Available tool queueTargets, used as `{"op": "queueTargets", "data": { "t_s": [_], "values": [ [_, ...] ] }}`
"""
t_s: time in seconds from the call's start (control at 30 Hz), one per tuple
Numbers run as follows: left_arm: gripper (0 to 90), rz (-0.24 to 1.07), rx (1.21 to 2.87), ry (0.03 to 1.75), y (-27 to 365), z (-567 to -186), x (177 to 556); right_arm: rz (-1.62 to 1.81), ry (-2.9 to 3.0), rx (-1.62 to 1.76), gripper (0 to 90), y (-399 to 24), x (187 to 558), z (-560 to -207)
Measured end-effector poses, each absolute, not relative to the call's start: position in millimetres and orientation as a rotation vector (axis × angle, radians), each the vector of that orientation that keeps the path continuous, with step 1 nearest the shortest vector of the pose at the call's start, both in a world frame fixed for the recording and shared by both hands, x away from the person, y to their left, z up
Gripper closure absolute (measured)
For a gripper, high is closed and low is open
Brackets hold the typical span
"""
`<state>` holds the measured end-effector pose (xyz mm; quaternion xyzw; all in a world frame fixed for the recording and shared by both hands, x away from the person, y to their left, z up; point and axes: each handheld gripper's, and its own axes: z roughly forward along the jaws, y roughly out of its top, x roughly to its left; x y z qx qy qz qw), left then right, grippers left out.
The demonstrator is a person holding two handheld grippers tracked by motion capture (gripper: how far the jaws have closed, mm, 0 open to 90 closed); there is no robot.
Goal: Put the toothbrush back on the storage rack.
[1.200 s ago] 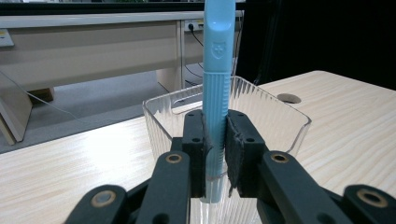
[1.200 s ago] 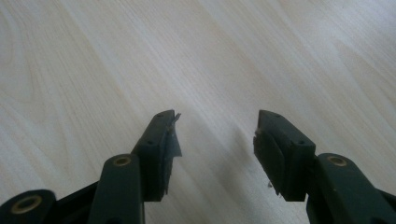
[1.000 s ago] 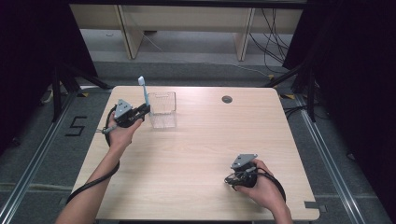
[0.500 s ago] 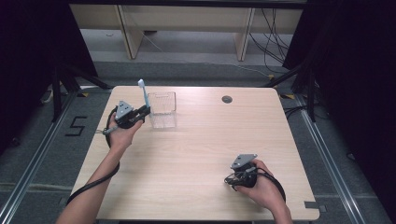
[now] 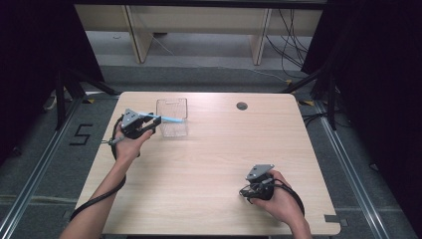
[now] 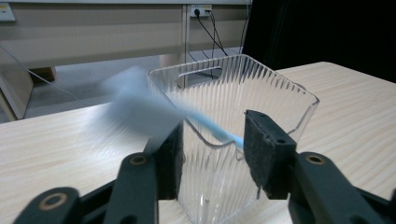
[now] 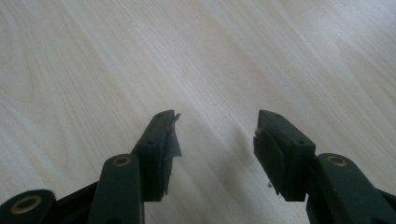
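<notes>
Shown from above, a pale wood-grain table carries a clear, square plastic container with vertically ribbed walls and a slot handle near its rim. A thin light-blue toothbrush — its head blurred in the left gripper view — lies tilted across the container's near rim, its shaft passing between the jaws of the left gripper. Those jaws have just been opening; the foam pads stand apart and released, not pressing the shaft. Its hand reaches forward from an outstretched forearm, just beside the container. At the near right edge the right gripper rests low over bare tabletop — jaws spread, nothing between them.
</notes>
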<state>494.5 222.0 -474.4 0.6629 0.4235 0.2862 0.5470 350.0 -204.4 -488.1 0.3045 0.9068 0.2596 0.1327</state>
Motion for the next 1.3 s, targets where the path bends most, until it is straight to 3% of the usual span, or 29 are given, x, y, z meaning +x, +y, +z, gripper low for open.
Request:
{"op": "queueTargets", "data": {
  "t_s": [0.6,1.3],
  "values": [
    [41.2,0.654,1.606,1.033,238,-485,479,0.742,2.647,0.876,48.4,-203,350,-488],
    [36.7,0.679,1.692,1.032,251,-488,426,0.751,2.633,0.901,48.3,-204,349,-488]
  ]
}}
